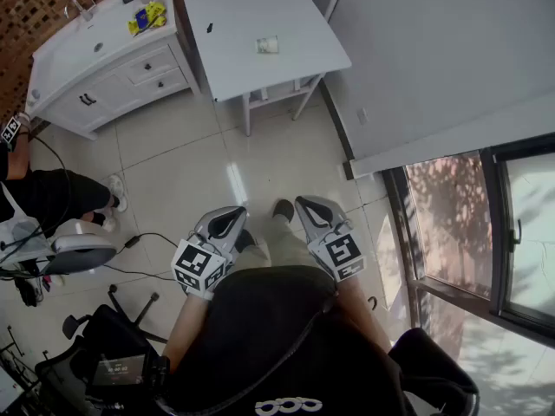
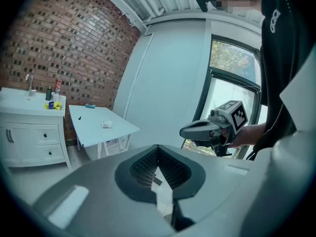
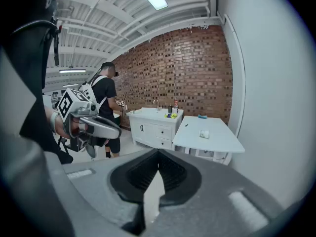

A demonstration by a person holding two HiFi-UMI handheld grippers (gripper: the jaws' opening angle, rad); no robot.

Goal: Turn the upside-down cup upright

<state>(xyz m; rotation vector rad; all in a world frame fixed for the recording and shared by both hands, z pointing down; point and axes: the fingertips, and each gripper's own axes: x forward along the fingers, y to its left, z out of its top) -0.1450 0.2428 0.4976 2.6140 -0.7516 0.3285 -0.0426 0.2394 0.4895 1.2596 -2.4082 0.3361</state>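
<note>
Much of the head view is filled by a pale tiled floor (image 1: 186, 159). A large window (image 1: 473, 232) is seen at the right. A white vanity cabinet (image 1: 108, 72) with a sink is set against the brick wall (image 1: 35, 7) at the far left. Just to its right, a white table (image 1: 286, 11) is placed at the far side. A second person (image 1: 48, 193) in dark clothes is seen at the left. The left gripper (image 1: 229, 218) and the right gripper (image 1: 305, 204) are held near, close to the wearer's body and well apart from the table. Each pair of jaws is closed at the tips, with nothing gripped. The cup (image 1: 267, 45), small and pale, is seen near the middle of the table top; whether it is upright or inverted cannot be told.
</note>
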